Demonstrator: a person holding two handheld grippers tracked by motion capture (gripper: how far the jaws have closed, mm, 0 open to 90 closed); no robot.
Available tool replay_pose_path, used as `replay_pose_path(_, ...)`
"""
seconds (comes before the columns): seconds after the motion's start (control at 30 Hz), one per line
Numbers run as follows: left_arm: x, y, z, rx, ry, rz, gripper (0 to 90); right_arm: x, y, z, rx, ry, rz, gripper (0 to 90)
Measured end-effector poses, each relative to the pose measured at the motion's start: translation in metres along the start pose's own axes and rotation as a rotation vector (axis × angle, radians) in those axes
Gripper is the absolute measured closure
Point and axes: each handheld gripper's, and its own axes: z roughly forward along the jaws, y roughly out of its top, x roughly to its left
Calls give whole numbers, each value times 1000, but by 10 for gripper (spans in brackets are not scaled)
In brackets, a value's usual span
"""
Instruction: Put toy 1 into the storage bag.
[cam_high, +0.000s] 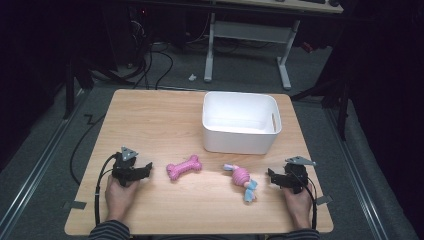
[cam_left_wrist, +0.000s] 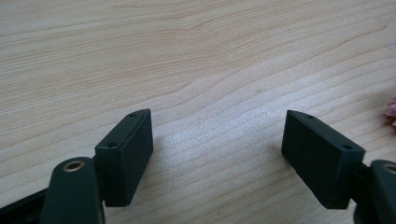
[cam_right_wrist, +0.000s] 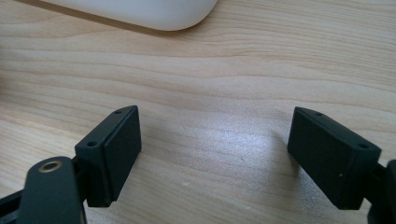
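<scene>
- Bare wood lies between the wooden table's (cam_high: 150, 120) left edge and the white plastic bin (cam_high: 240, 122), which blocks the far right corner.
- The pink bone-shaped toy (cam_high: 184, 167) and the pink-and-blue rope toy (cam_high: 242, 181) lie near the near edge, with a passable gap between them.
- The table's near corners are taken by the left gripper (cam_high: 145, 170) and the right gripper (cam_high: 272, 177).

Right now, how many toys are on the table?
2: a pink bone left of centre, and a pink-and-blue rope toy to its right, both in front of the white bin. None seem hidden.
</scene>
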Motion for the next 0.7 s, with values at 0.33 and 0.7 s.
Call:
replay_pose_path(0.33, 1, 1, 1, 3, -8, 5, 229, 0, 0, 0, 0, -2, 3, 177)
replay_pose_path(0.7, -1, 2, 3, 15, -24, 20, 167, 0, 0, 0, 0, -3, 3, 177)
